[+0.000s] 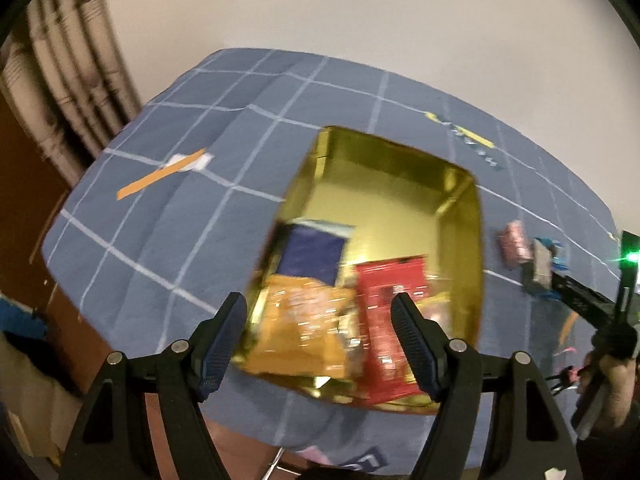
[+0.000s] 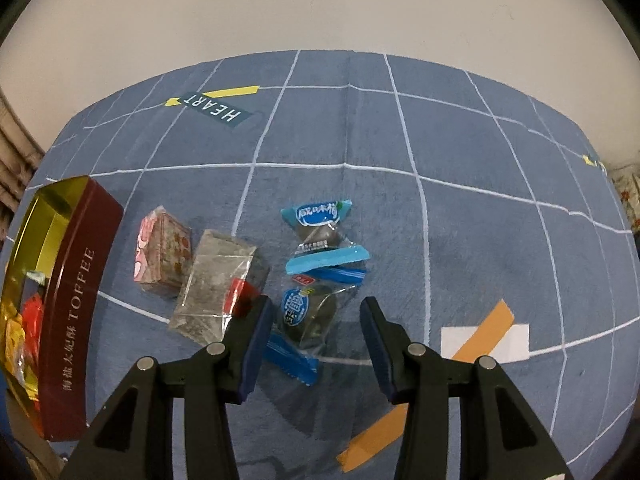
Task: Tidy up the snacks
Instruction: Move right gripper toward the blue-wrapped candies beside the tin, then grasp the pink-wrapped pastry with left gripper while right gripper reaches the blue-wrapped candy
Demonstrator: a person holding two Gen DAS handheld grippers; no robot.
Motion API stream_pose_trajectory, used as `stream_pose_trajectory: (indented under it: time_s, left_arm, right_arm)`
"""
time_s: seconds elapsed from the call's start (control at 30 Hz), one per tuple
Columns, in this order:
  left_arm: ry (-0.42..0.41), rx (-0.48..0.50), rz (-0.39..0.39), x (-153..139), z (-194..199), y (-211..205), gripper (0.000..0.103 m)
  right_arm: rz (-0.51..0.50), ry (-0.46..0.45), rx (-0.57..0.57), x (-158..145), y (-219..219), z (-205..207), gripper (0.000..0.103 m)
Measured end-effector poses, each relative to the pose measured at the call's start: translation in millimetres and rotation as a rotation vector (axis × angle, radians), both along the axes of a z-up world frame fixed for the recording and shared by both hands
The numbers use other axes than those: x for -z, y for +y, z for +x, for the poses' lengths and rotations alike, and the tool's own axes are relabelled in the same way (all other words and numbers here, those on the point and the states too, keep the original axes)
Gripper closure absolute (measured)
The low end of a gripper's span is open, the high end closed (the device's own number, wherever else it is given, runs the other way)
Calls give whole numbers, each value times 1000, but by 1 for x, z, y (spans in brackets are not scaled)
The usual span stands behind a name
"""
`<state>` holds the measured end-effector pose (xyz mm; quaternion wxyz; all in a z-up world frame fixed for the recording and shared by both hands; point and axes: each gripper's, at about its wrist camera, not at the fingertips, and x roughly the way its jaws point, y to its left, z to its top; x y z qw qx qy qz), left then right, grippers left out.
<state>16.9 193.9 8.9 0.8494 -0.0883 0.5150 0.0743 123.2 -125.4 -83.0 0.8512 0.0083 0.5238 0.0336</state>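
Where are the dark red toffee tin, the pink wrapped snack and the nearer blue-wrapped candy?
Dark red toffee tin point(image 2: 76, 320): right wrist view, lettered side wall.
Pink wrapped snack point(image 2: 164, 252): right wrist view, top face.
Nearer blue-wrapped candy point(image 2: 306, 312): right wrist view, clear middle.

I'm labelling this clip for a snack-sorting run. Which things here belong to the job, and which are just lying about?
Part of the job:
- toffee tin, with packets already inside
- pink snack
- clear packet
- far blue candy
- near blue candy, between the open right gripper
- left gripper, open above the tin

Just lying about:
- blue cloth
- curtain
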Motion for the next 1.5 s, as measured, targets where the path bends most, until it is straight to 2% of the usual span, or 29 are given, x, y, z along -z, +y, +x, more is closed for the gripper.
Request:
stream_pose_trajectory:
  time_s: [0.13,0.4,0.6,0.7,1.03,1.27,1.5]
  left_arm:
    - [1,57,-28,-7,14,-26,32]
    - [9,138,-4,-9,40,-75,32]
    - [18,189,-7,-9,58,-109,32]
    - [35,207,-26,-5,66,-123,32]
    - [125,218,-120,19,101,-162,32]
    - [164,206,-112,32,118,-172,33]
    - [216,182,-124,47,142,-182,43]
  right_arm:
    - [5,-16,-24,1,-2,-1,57]
    - [12,-41,-39,5,-3,-6,57]
    - [-5,-88,-67,6,-1,-14,68]
    - [4,-99,-63,6,-7,-17,69]
    - [-14,-138,-2,5,-55,-26,69]
    - [-34,-191,25,7,-81,-39,69]
    - [-39,-225,25,8,-81,-44,69]
